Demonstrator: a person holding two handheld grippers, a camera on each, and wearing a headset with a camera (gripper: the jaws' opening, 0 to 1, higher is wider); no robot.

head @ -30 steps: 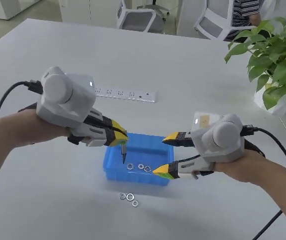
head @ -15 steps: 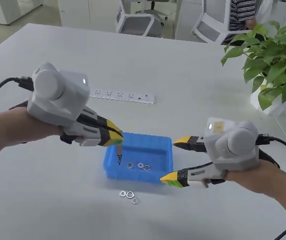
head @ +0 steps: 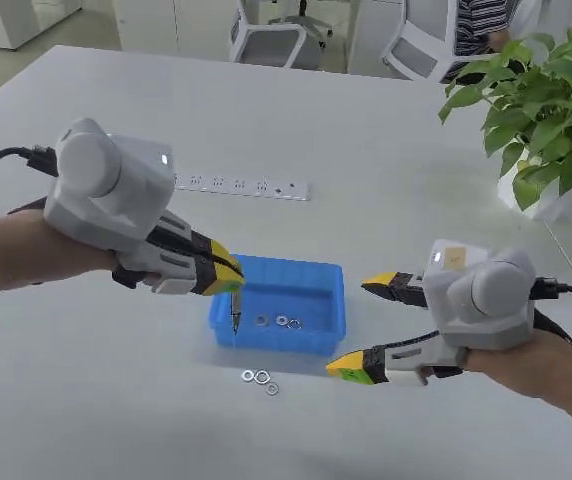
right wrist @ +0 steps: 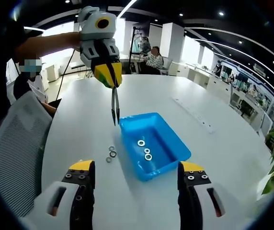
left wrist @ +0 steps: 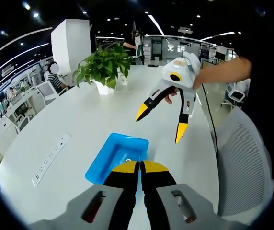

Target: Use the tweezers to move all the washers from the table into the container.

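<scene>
— Three washers [head: 262, 377] lie in a tight cluster on the table [head: 416, 180], just in front of the blue container [head: 276, 342]. Three others already sit on its floor.

— How will they handle?

— Lightly, I judge. They are thin, flat metal rings, hard and slick, lying flush on the tabletop. Tweezer tips could skate off one or flick it away. Best to catch one across its band, with one tip through the hole and one outside.

— And the tweezers [head: 234, 308]?

— Slim, stiff and springy. The left gripper [head: 224, 272] is clenched on their upper end, so they hang almost straight down with the tips low by the container's left wall. I cannot tell whether the tips are inside or just outside the rim. They are also too small to show whether they carry a washer.

— The right gripper [head: 348, 325]?

— Released, jaws spread wide, holding nothing, just to the right of the container.

— What has changed over the last second?

— The counts match: three in, three out. The tweezer tips hung over the washers inside and have drifted toward the left wall, nearer the loose cluster. The right gripper's lower jaw overlapped the container's near right corner. It has since drawn off to the right and stands clear. The camera has shifted a little too.
</scene>
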